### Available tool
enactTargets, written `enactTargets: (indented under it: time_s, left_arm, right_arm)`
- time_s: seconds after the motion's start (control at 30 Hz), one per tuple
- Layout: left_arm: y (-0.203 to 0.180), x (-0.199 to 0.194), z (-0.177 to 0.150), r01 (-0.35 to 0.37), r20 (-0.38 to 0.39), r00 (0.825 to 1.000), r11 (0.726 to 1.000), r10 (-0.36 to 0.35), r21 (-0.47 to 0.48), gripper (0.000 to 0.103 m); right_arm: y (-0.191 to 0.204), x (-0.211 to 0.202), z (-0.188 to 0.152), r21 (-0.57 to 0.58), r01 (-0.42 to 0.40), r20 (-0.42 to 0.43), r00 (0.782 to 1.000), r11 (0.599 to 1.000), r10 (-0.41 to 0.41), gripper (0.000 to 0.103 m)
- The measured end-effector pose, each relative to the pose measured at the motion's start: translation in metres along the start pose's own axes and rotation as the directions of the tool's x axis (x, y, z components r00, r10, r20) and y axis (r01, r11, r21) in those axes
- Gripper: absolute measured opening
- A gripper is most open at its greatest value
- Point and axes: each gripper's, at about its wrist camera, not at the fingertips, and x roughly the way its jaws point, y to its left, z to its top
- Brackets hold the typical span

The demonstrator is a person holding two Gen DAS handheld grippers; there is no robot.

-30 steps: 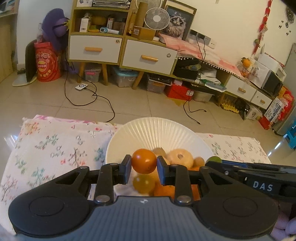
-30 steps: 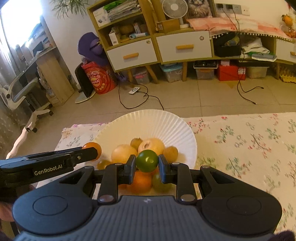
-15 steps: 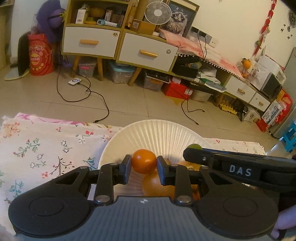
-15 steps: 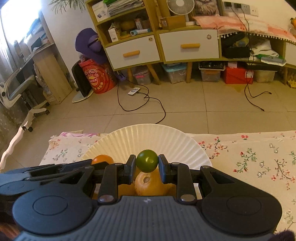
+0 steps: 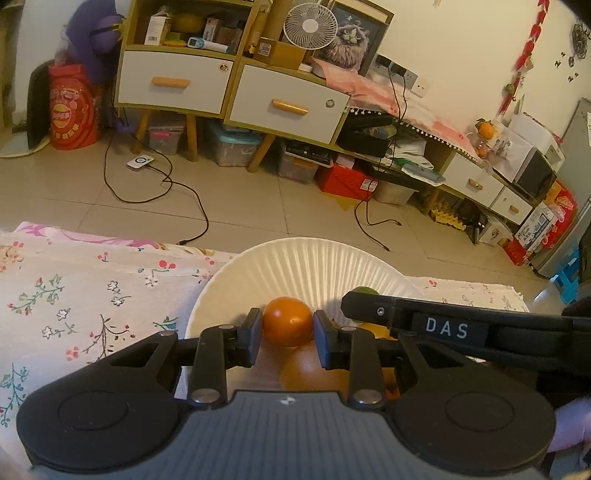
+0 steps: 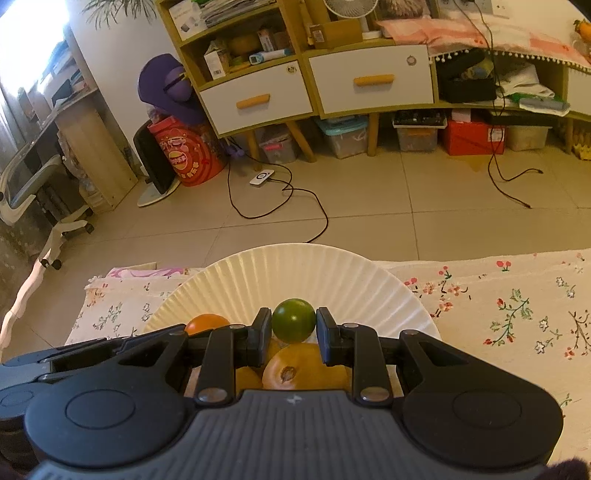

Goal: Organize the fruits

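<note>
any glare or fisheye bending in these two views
Right wrist view: the window at top left is blown out white, and the cabinet lines bow. Left wrist view: even warm light, no glare, dark vignette in the corners; the orange fruit stays sharp.

A flowered cloth (image 6: 517, 306) covers the bench. Beyond it, on the tiled floor (image 5: 258, 206), dark cables (image 5: 177, 184) run to a small white box (image 5: 140, 162). A cabinet with two white drawers (image 5: 288, 105) carries a small fan (image 5: 310, 26) and a cat picture (image 5: 351, 37). A red bag (image 5: 72, 107) stands at its left.
</note>
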Motion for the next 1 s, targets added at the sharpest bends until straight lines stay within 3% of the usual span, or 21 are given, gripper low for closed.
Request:
enactTargets:
  time_s: [0.37,0.57,1.0]
  left_arm:
    - [0.000,0.003,0.001,-0.002,0.002,1.000,1.000,0.002,-0.004,0.012]
    - [-0.001,-0.004,0.001,-0.019,0.008,1.000,1.000,0.019,0.004,0.028]
    - [-0.010,-0.037,-0.007,-0.070,0.009,0.998,0.996,0.069,0.046,0.051]
  right_arm:
    - [-0.004,0.001,0.001,0.027,0.004,-0.007,1.000,1.000,-0.004,0.031]
    - [-0.006,-0.007,0.000,0.045,0.014,0.002,1.000,0.999,-0.014,0.039]
    - [-0.012,-0.050,-0.003,0.061,0.045,0.046,0.998,0.997,-0.048,0.061]
